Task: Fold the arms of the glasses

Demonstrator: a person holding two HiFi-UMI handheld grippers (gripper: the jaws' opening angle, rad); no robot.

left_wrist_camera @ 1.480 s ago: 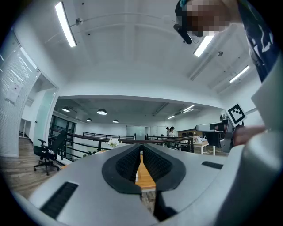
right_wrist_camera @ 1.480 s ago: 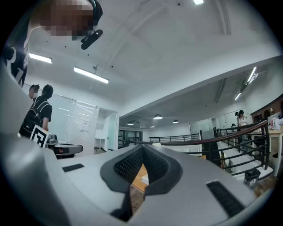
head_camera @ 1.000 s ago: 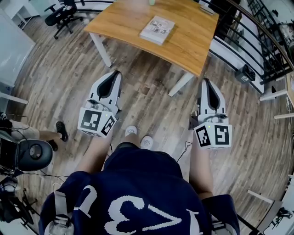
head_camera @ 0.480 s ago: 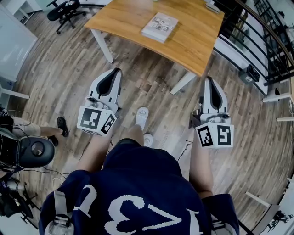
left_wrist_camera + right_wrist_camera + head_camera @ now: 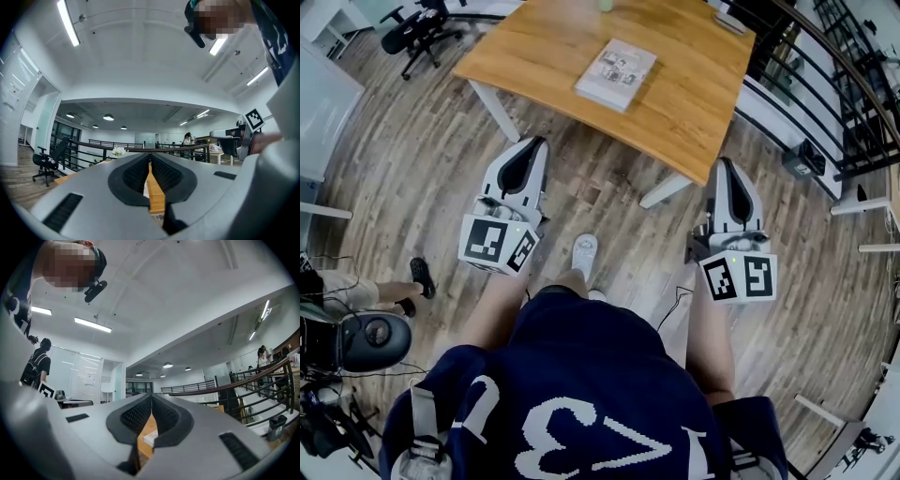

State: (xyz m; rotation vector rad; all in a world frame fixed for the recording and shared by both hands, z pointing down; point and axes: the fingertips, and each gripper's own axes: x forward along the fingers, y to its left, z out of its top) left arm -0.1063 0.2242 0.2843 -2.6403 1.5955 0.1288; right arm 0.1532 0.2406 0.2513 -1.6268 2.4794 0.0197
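Both of my grippers are up in front of me, out over the wood floor [image 5: 431, 159] and short of the tabletop [image 5: 684, 94]. I can't pick out the glasses in any view, so I can't say where they lie or which way they point.

On the tabletop there's a book [image 5: 616, 63]. It lies flat near the middle, with its long side slanted across the near edge.

My left gripper [image 5: 532, 150] aims at the tabletop's near edge and stops just short of it, close to the white leg [image 5: 492, 108] at the left corner. In the left gripper view its dark ribbed pads meet at the tips. Only a thin wedge opens back toward the camera, and through it I see a strip of the orange tabletop. Nothing is between the jaws, and it touches nothing.

My right gripper [image 5: 724, 169] sits just below the tabletop's near right corner and also aims at it. In the right gripper view it's the same: the jaws are closed tip to tip and empty, with a sliver of tabletop and the pale book showing through the wedge.

My white shoe [image 5: 584, 253] is on the floor between the two grippers, on my side of the tabletop. An office chair [image 5: 417, 33] stands off the tabletop's far left corner, and a dark railing [image 5: 825, 84] runs along its right side.
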